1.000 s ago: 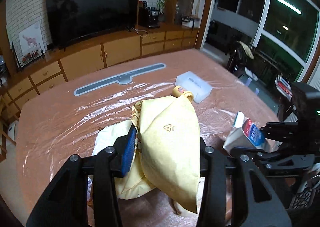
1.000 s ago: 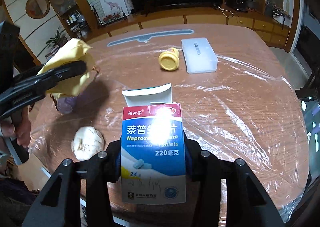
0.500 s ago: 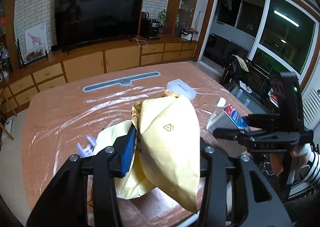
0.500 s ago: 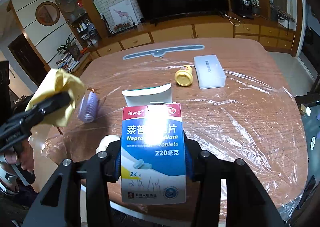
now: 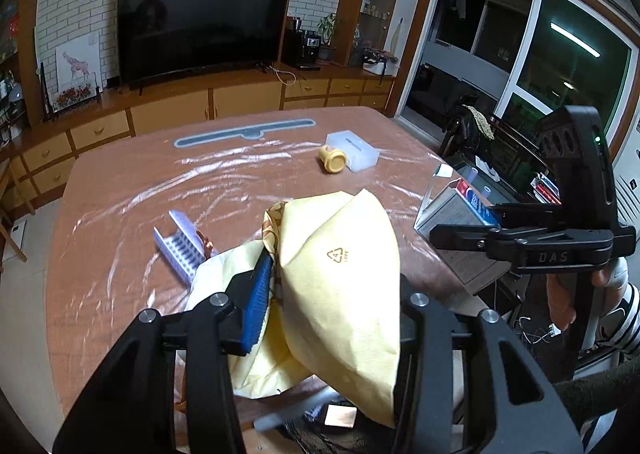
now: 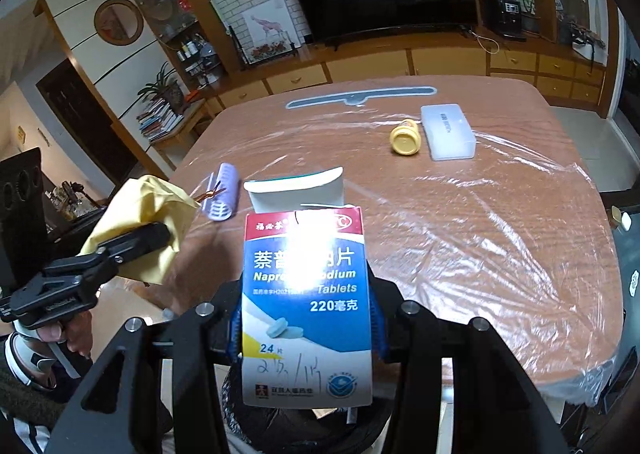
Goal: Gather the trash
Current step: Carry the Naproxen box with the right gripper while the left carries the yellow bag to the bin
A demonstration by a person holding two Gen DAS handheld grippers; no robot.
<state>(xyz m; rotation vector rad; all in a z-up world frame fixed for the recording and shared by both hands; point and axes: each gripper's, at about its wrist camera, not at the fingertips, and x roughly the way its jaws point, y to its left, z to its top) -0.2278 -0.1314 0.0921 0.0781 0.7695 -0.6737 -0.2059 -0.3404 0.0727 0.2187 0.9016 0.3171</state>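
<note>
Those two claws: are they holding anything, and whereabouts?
Left gripper pinches a crumpled yellow bag across its middle. Right gripper clamps a tablet box by its lower side edges.

Your left wrist camera looks along its fingers from the table's [image 5: 120, 190] near edge toward the far television [image 5: 200, 26], with the right gripper [image 5: 436, 232] at its right. Your right wrist camera faces the same way from close by. Both share the yellow cap [image 6: 405, 139] and clear box [image 6: 448, 132].
</note>
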